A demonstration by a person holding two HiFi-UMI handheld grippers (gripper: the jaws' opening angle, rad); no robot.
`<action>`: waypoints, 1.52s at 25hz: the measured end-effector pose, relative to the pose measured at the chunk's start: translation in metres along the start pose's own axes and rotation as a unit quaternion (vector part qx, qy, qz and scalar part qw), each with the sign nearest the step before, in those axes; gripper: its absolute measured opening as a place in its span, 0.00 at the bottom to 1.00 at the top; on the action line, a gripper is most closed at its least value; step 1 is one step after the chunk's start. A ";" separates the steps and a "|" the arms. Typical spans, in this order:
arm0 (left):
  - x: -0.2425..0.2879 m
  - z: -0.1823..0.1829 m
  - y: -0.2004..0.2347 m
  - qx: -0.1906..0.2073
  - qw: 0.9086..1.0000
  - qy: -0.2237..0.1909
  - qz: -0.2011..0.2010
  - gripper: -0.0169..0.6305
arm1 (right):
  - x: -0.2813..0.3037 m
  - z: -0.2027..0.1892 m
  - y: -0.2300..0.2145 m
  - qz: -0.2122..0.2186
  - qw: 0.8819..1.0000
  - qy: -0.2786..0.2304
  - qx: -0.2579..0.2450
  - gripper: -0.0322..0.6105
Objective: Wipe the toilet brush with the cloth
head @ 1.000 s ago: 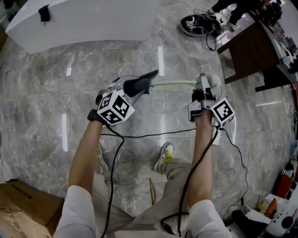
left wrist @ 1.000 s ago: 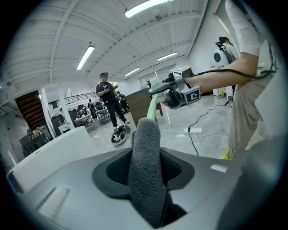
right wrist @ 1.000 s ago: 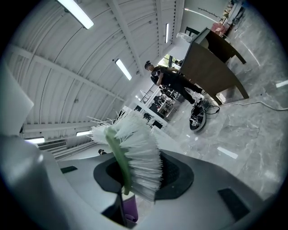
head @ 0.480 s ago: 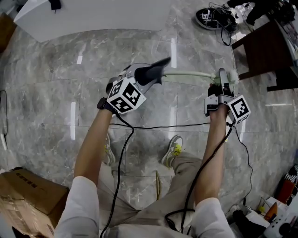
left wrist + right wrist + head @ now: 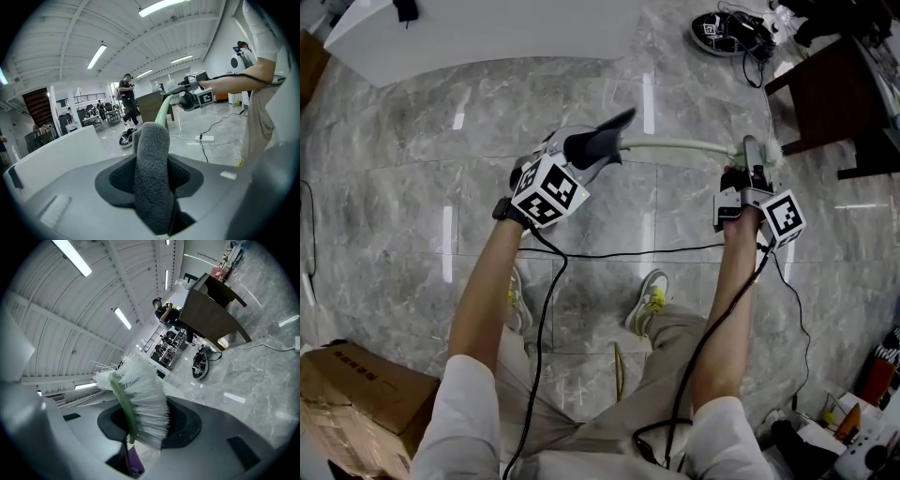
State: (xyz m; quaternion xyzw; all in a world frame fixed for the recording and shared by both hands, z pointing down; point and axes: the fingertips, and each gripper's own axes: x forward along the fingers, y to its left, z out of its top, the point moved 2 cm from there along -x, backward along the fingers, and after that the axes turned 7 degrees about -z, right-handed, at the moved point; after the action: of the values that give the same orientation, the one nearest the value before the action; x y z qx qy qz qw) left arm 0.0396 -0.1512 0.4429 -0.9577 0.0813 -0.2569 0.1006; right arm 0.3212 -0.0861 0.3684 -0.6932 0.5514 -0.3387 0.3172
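A pale green toilet brush (image 5: 675,145) hangs level above the floor between my two grippers. My left gripper (image 5: 602,142) is shut on a dark grey cloth (image 5: 592,146) that is folded round the handle. In the left gripper view the cloth (image 5: 152,178) fills the gap between the pads, and the handle (image 5: 161,112) runs out of it toward the right gripper (image 5: 190,96). My right gripper (image 5: 752,157) is shut on the brush's neck. Its white bristles (image 5: 145,404) stick up past the jaws beside the green stem (image 5: 123,404).
A white counter (image 5: 487,37) lies ahead on the grey marble floor. A dark brown table (image 5: 825,94) and black shoes (image 5: 727,33) are at the upper right. A cardboard box (image 5: 356,394) sits at the lower left. Black cables (image 5: 628,253) cross near the person's feet.
The head view has shifted. Both grippers keep their hold. The bare stretch of handle between the cloth and the right gripper looks slightly longer than a second ago.
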 end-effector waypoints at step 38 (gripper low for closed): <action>-0.014 -0.015 0.008 -0.055 0.998 0.010 0.008 0.25 | -0.010 0.005 -0.010 -0.013 0.999 -0.027 0.021 0.27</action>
State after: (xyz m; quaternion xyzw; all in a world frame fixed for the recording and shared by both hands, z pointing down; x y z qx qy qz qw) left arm 0.0191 -0.1588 0.4470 -0.9585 0.1044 -0.2608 0.0494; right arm 0.3291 -0.0739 0.3729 -0.7022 0.5266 -0.3355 0.3422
